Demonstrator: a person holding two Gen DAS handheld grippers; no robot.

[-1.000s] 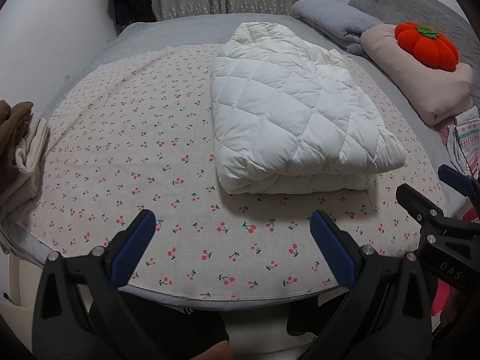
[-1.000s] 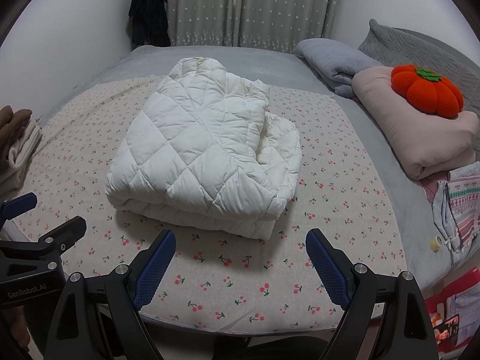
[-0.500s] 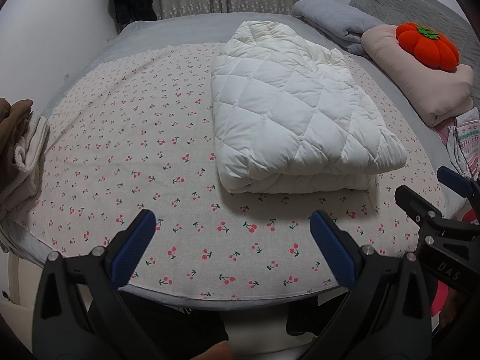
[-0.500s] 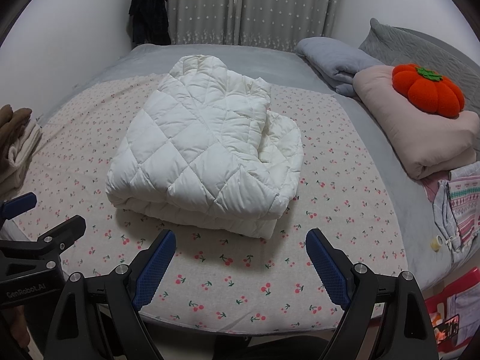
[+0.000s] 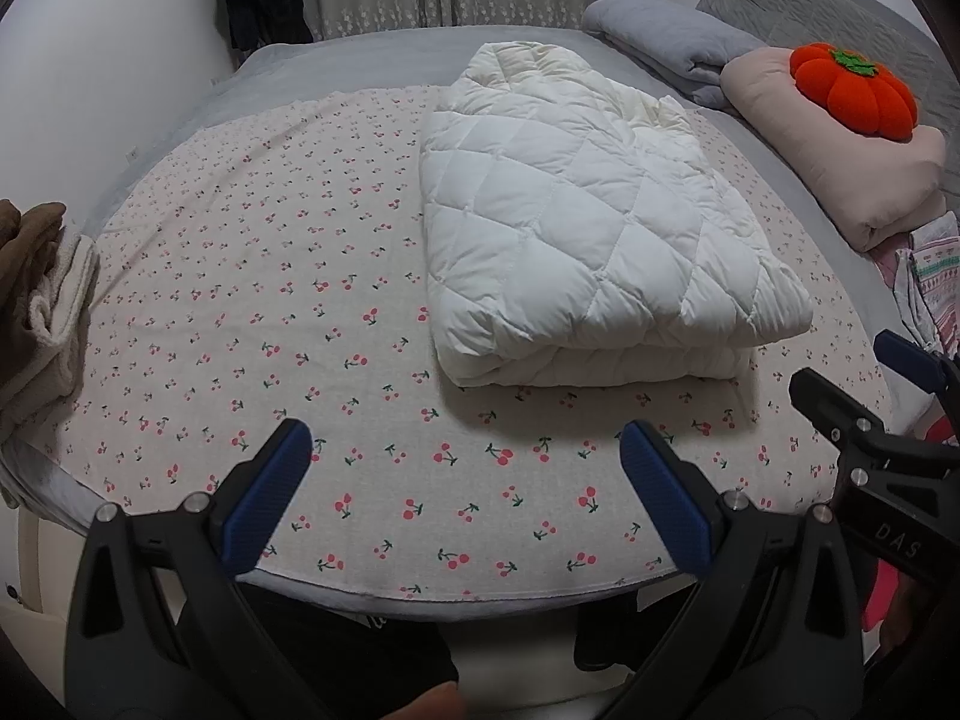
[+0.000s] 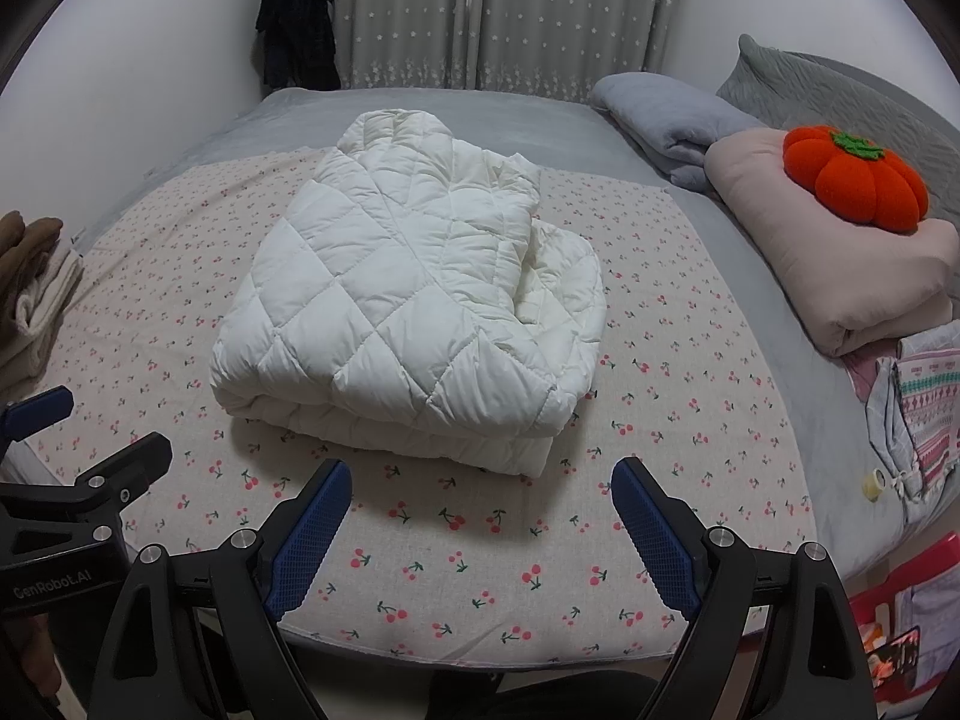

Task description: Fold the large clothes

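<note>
A white quilted puffer coat (image 5: 588, 228) (image 6: 414, 300) lies folded into a thick bundle on the cherry-print sheet (image 5: 252, 312) (image 6: 690, 324) of the bed. My left gripper (image 5: 465, 474) hovers open over the sheet near the bed's front edge, short of the coat, with nothing between its blue pads. My right gripper (image 6: 480, 516) is likewise open and empty, just in front of the coat's near fold. Each gripper shows at the side of the other's view: the right one (image 5: 876, 408), the left one (image 6: 78, 468).
A pink folded blanket (image 6: 840, 264) with an orange pumpkin cushion (image 6: 855, 177) and a grey rolled blanket (image 6: 666, 114) lie at the right. Brown and cream clothes (image 5: 36, 294) pile at the left edge. Patterned garments (image 6: 918, 408) hang at the right.
</note>
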